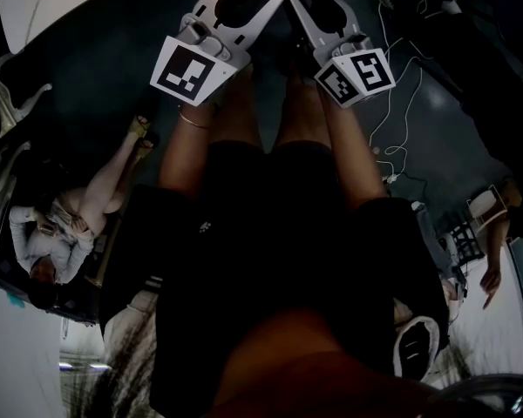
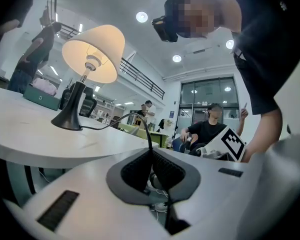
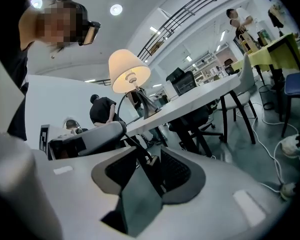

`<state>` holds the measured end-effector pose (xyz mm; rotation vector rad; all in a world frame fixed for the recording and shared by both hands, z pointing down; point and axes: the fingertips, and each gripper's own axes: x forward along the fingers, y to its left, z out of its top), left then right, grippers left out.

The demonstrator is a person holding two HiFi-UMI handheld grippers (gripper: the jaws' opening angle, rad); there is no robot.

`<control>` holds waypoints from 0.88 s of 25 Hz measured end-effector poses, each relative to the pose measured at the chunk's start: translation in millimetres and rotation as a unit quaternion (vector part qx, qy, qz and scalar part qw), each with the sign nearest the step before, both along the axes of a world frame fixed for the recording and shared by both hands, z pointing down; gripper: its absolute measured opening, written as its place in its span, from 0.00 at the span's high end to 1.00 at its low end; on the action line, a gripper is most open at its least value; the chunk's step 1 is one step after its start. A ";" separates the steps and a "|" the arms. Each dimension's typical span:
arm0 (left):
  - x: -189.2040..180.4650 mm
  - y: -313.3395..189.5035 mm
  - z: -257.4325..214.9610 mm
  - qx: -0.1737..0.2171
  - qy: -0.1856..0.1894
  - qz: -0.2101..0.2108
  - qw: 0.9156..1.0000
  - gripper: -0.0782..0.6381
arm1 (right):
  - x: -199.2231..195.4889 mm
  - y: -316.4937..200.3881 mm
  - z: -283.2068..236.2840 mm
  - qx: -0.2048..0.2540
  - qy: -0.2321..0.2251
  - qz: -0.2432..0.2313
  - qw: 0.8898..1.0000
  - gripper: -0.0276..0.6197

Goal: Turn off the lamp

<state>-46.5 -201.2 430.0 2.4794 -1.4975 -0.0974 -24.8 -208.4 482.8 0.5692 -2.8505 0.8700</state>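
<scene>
The lamp (image 2: pixel 93 50), a cream cone-shaped shade on a black flared base, stands lit on the curved white table (image 2: pixel 35 141), at about ten o'clock in the left gripper view and just left of twelve in the right gripper view. Its thin black cord (image 2: pixel 115 120) leaves the base and runs off the table edge straight into my left gripper (image 2: pixel 151 153), whose ribbed tips are pinched together on it, holding the line taut. My right gripper (image 3: pixel 149 152) sits close beside it. Its jaws stand apart with the same cord passing between them, along with a small dark block (image 3: pixel 152 161) that I take for the inline switch; the pads do not appear to press on it. In the head view both tools meet nose to nose at twelve o'clock, low in front of my legs. I judge the step in hand to be working the switch, and since the shade glows, the task is not done. Next I would keep the left grip steady, centre the block squarely between the right pads and squeeze firmly, watching the shade at ten o'clock for the light to die.
</scene>
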 end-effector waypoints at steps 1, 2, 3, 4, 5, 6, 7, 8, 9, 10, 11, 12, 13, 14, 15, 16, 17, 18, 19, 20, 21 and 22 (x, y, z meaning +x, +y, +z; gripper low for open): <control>0.4 0.1 -1.0 0.001 -0.001 0.001 1.000 0.86 | -0.5 1.3 0.9 -0.002 0.000 -0.001 1.000 0.77; 0.9 0.3 -1.7 0.001 -0.002 0.002 1.000 0.86 | -1.1 2.4 1.8 -0.005 0.000 -0.001 1.000 0.77; 1.2 0.5 -2.1 0.000 -0.003 0.003 1.000 0.86 | -1.9 3.0 3.0 -0.007 0.001 -0.002 1.000 0.77; 1.4 0.6 -2.6 0.000 -0.002 0.005 1.000 0.86 | -2.9 3.3 4.2 -0.009 0.002 -0.003 1.000 0.77; 1.4 0.6 -3.2 0.000 0.000 0.006 1.000 0.86 | -4.1 3.4 5.5 -0.011 0.002 -0.004 1.000 0.77; 1.5 0.4 -4.0 0.001 0.001 0.007 1.000 0.86 | -5.2 3.2 6.7 -0.012 0.004 -0.005 1.000 0.77; 1.8 0.1 -5.2 0.002 0.002 0.009 1.000 0.86 | -6.2 3.1 8.0 -0.013 0.005 -0.006 1.000 0.77; 2.4 0.0 -6.6 0.005 0.003 0.010 1.000 0.86 | -7.0 2.9 9.3 -0.015 0.006 -0.006 1.000 0.77; 3.2 0.0 -8.3 0.007 0.004 0.011 1.000 0.86 | -7.8 2.7 10.5 -0.016 0.007 -0.005 1.000 0.77; 4.0 0.0 -10.1 0.009 0.006 0.013 1.000 0.86 | -8.8 2.3 11.3 -0.017 0.008 -0.005 1.000 0.77; 4.6 0.1 -12.0 0.011 0.008 0.014 1.000 0.86 | -10.0 1.7 11.9 -0.019 0.009 -0.005 1.000 0.77; 4.9 0.0 -13.9 0.014 0.010 0.015 1.000 0.86 | -11.1 1.1 12.7 -0.021 0.009 -0.005 1.000 0.77; 4.9 0.0 -15.5 0.016 0.011 0.015 1.000 0.86 | -12.1 0.3 13.3 -0.023 0.009 -0.004 1.000 0.77; 4.7 -0.1 -16.6 0.017 0.013 0.016 1.000 0.86 | -13.0 -0.8 13.6 -0.025 0.008 -0.002 1.000 0.77; 4.3 0.0 -17.3 0.018 0.014 0.016 1.000 0.86 | -13.7 -2.1 13.5 -0.027 0.006 0.001 1.000 0.77; 3.9 0.2 -17.3 0.018 0.014 0.016 1.000 0.86 | -13.9 -3.8 13.5 -0.029 0.003 0.006 1.000 0.77; 3.3 0.4 -17.0 0.018 0.015 0.016 1.000 0.86 | -13.7 -5.4 13.8 -0.033 0.000 0.011 0.999 0.77; 2.8 0.6 -16.3 0.017 0.016 0.015 1.000 0.86 | -13.4 -6.4 14.4 -0.037 -0.002 0.015 0.999 0.77; 2.4 0.9 -15.6 0.017 0.016 0.015 1.000 0.86 | -13.4 -6.7 14.8 -0.039 -0.003 0.016 0.999 0.77; 2.3 1.3 -14.9 0.016 0.014 0.016 1.000 0.86 | -13.7 -6.5 14.9 -0.040 -0.002 0.015 0.999 0.77; 2.4 1.7 -14.4 0.015 0.012 0.017 1.000 0.86 | -13.9 -6.3 15.0 -0.040 -0.002 0.014 0.999 0.77; 2.6 2.0 -13.9 0.015 0.011 0.019 1.000 0.86 | -13.9 -6.4 15.0 -0.040 -0.001 0.015 0.999 0.78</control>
